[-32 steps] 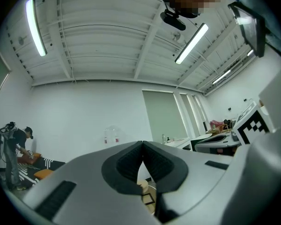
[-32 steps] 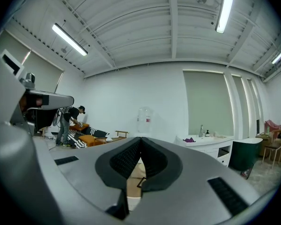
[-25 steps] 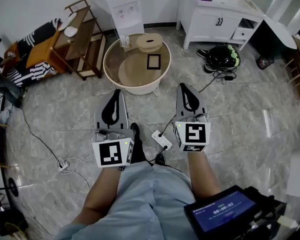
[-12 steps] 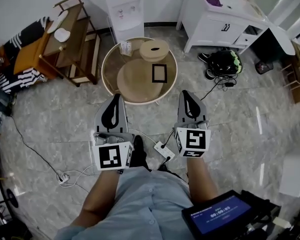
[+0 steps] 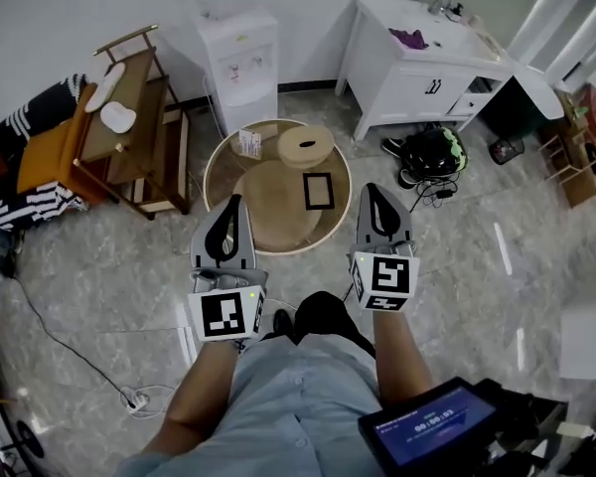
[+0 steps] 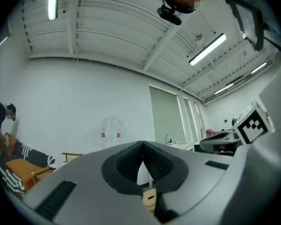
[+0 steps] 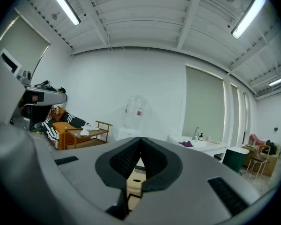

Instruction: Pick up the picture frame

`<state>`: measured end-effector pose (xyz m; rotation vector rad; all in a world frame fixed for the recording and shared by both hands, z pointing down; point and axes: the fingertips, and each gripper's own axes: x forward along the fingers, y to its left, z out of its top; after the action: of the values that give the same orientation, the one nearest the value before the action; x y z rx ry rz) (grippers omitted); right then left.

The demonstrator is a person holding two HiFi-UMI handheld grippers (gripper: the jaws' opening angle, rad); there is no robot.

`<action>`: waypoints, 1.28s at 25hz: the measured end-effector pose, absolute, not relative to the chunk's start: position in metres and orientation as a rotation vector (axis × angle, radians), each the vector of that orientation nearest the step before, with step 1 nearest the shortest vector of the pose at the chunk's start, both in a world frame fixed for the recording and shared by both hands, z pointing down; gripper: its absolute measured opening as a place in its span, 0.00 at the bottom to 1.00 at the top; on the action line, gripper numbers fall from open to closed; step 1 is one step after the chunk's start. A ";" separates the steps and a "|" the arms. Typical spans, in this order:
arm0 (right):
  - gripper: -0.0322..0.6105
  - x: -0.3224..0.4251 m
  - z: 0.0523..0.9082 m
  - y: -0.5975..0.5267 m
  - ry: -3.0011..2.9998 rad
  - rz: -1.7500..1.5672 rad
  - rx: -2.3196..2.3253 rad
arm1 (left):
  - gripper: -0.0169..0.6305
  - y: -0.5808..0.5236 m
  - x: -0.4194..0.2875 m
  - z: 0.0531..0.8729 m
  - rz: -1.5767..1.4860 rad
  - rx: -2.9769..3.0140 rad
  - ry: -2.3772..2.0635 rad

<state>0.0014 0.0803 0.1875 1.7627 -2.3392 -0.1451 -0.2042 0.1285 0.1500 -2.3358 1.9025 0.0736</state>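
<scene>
The picture frame [image 5: 318, 190] is a small black rectangle lying flat on a round wooden board [image 5: 270, 195] on a low round table [image 5: 219, 163]. Both grippers hover over the table's near edge, held side by side and pointing forward. My left gripper [image 5: 234, 200] is shut and empty, left of the frame. My right gripper [image 5: 371, 188] is also shut and empty, just right of the frame. In the left gripper view the left gripper [image 6: 142, 144] shows its pads pressed together. The right gripper [image 7: 140, 140] looks the same in the right gripper view. The frame is hidden in both gripper views.
A round wooden box [image 5: 306, 145] and a small card holder [image 5: 248, 143] share the table. Behind stand a water dispenser [image 5: 240, 56], a wooden shelf cart [image 5: 139, 117] and a white cabinet [image 5: 417, 68]. A black helmet [image 5: 432, 152] lies on the floor.
The person has stepped forward, so the table and frame now lie close in front of both grippers. The grippers kept their shut pose side by side.
</scene>
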 end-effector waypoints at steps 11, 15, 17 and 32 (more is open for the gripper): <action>0.07 -0.023 0.183 0.050 -2.327 -0.221 1.734 | 0.04 0.103 -0.227 0.158 0.107 -2.323 1.920; 0.07 -0.019 0.190 0.031 -2.327 -0.196 1.739 | 0.04 0.079 -0.227 0.162 0.079 -2.325 1.923; 0.07 -0.014 0.195 0.015 -2.326 -0.184 1.740 | 0.04 0.061 -0.222 0.164 0.068 -2.326 1.918; 0.07 0.043 0.309 -0.126 -2.277 0.134 1.682 | 0.04 -0.104 -0.158 0.245 -0.148 -2.441 1.936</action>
<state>0.0428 -0.1255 0.3091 1.6824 -2.2767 0.1342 -0.1584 -0.1037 0.2451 -2.4406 1.9359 -0.1476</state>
